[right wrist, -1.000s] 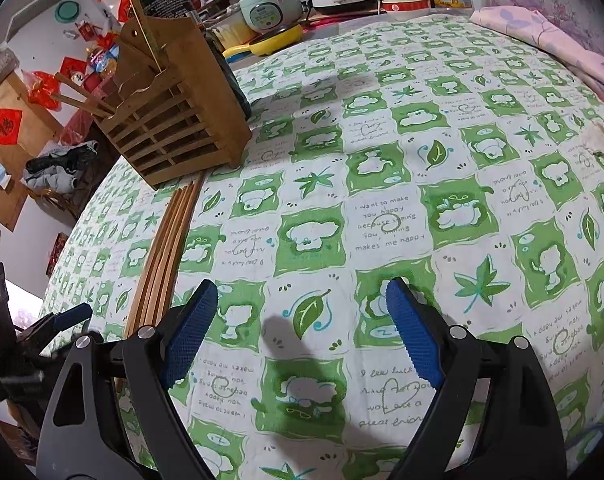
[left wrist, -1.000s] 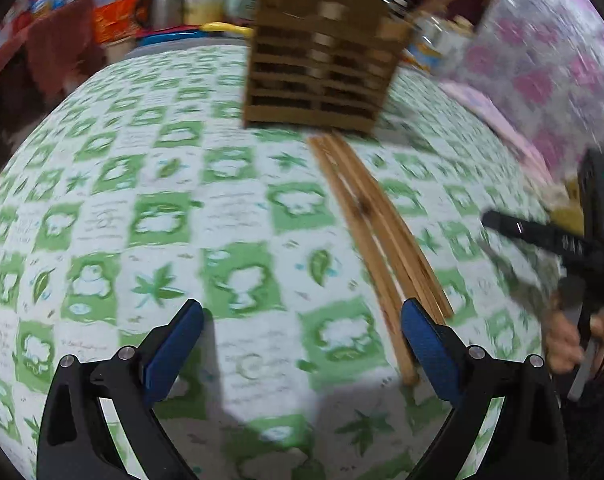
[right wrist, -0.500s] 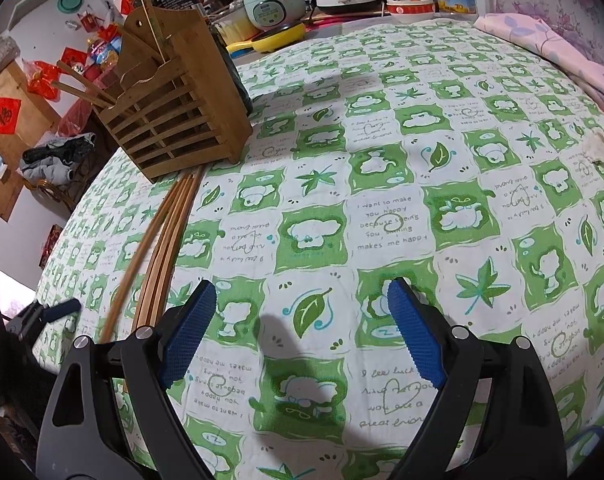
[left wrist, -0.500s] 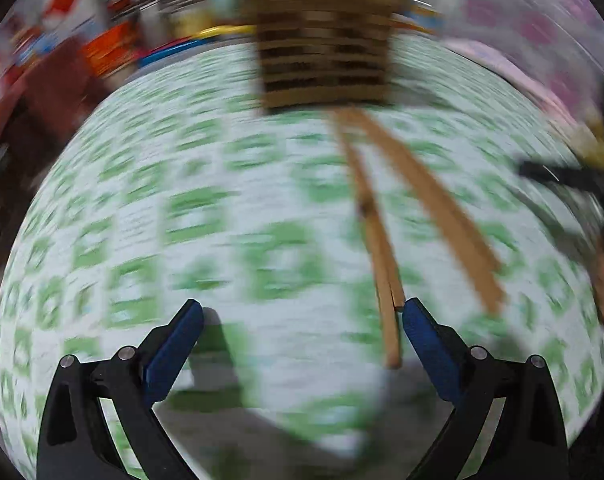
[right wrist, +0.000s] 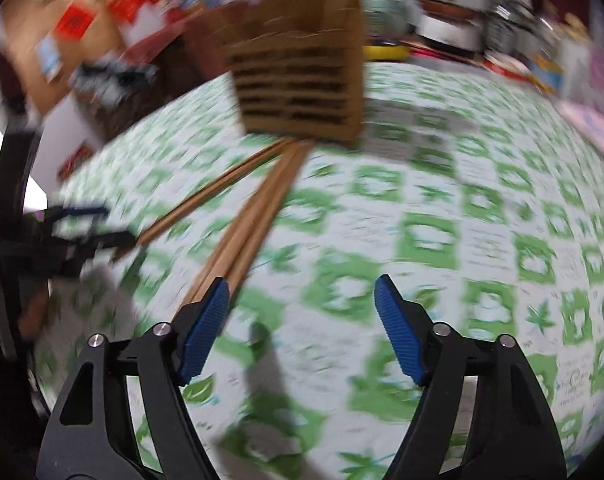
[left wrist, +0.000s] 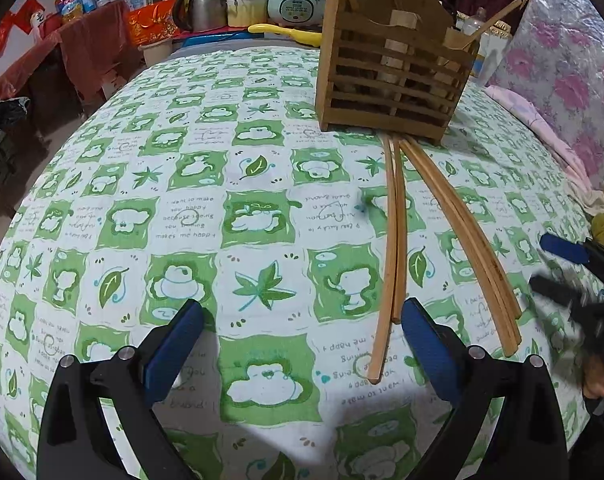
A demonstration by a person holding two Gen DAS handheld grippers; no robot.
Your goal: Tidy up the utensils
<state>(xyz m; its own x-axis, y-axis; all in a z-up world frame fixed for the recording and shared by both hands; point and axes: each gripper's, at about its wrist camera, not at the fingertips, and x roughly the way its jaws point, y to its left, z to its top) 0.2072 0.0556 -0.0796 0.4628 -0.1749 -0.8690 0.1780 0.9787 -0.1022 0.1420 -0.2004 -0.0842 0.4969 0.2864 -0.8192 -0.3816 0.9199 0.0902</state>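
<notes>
Since the earlier frames the chopsticks have parted: what lay as one tight bundle is now two groups fanning out from the holder. The near pair of chopsticks (left wrist: pixel 391 264) lies just inside the left gripper's (left wrist: pixel 302 354) right finger, its ends on the cloth between the fingers; the other group of chopsticks (left wrist: pixel 473 248) lies well to the right. Both run back to the foot of the wooden utensil holder (left wrist: pixel 393 68), which stands upright on the green checked tablecloth (left wrist: pixel 190 216) covering the surface.

The left fingers stand wide open, gripping nothing. The right gripper (right wrist: pixel 302 320) has swung across toward the second group, its view blurred; its jaws have just been closing a little but remain open, with nothing between them, the sticks ending beside its left finger.

The step in hand looks like picking up chopsticks to stand them in the holder. Next, each gripper likely needs to straddle its group, close on it, and lift.
</notes>
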